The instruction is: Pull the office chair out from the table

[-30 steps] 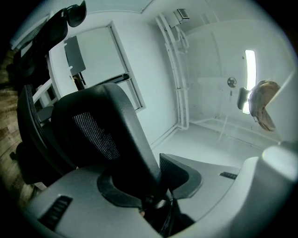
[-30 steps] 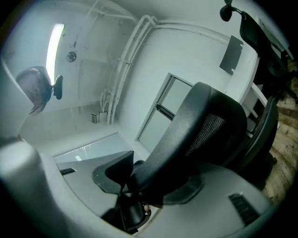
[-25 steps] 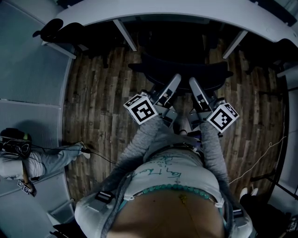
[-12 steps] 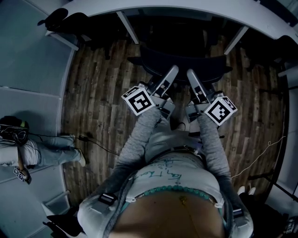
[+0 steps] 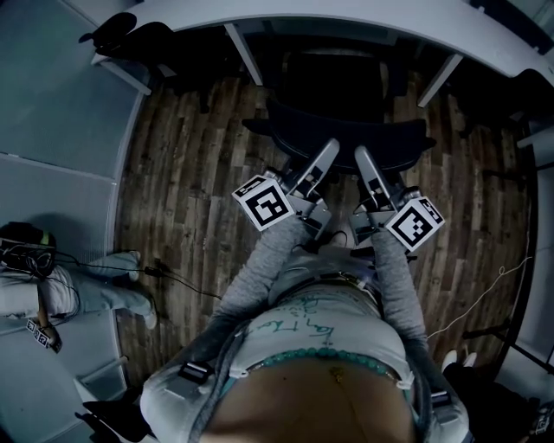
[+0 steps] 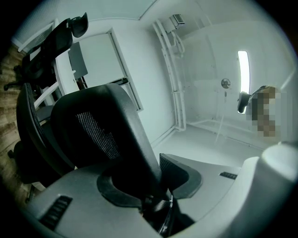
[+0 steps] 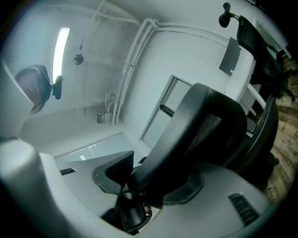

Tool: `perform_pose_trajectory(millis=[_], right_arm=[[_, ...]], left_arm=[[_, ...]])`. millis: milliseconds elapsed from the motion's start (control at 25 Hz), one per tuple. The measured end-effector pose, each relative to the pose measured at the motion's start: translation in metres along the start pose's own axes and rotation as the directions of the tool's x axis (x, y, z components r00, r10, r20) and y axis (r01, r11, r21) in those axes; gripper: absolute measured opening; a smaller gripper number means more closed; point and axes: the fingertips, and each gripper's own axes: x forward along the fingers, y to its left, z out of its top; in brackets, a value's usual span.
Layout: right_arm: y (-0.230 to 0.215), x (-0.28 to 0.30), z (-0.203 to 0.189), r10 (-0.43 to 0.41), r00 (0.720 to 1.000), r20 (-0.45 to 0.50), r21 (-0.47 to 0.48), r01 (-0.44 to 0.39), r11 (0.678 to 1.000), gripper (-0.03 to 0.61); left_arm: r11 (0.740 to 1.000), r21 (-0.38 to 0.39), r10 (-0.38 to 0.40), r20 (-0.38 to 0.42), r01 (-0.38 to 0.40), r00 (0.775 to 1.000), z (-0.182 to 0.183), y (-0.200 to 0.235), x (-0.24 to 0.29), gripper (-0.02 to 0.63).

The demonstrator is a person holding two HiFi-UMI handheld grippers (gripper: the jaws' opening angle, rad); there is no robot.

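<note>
Office chair (image 5: 346,130) stands at white table (image 5: 363,26), seat partly under tabletop edge, backrest (image 6: 100,130) toward person, on wood floor (image 5: 182,182). Left gripper (image 5: 327,149) clamped on backrest top rim. Right gripper (image 5: 360,156) clamped on same rim, just beside left. Dark frame pinched between each pair of jaws.

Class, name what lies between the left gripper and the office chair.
Nothing: the left gripper is clamped on the office chair's backrest rim, as the left gripper view shows.
</note>
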Motion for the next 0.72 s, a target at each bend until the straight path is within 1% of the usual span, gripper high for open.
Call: perform_pose_trajectory(millis=[200, 440, 600, 720], right_arm=[[0.017, -0.010, -0.016, -0.010, 1.000, 0.014, 0.009, 0.010, 1.000, 0.196], [0.027, -0.018, -0.024, -0.023, 0.999, 0.026, 0.012, 0.023, 1.000, 0.193], [0.032, -0.018, -0.024, -0.031, 0.999, 0.035, 0.018, 0.030, 0.999, 0.192], [0.035, -0.018, -0.024, -0.036, 0.999, 0.040, 0.020, 0.035, 0.999, 0.192]], left_arm=[[1.000, -0.009, -0.015, -0.015, 0.015, 1.000, -0.003, -0.010, -0.023, 0.143], [0.999, -0.010, -0.032, -0.065, 0.031, 0.997, -0.005, -0.017, -0.035, 0.143], [0.999, -0.024, -0.044, -0.064, 0.042, 0.997, -0.002, -0.020, -0.037, 0.143], [0.999, -0.025, -0.039, -0.080, 0.038, 0.996, -0.002, -0.020, -0.038, 0.143]])
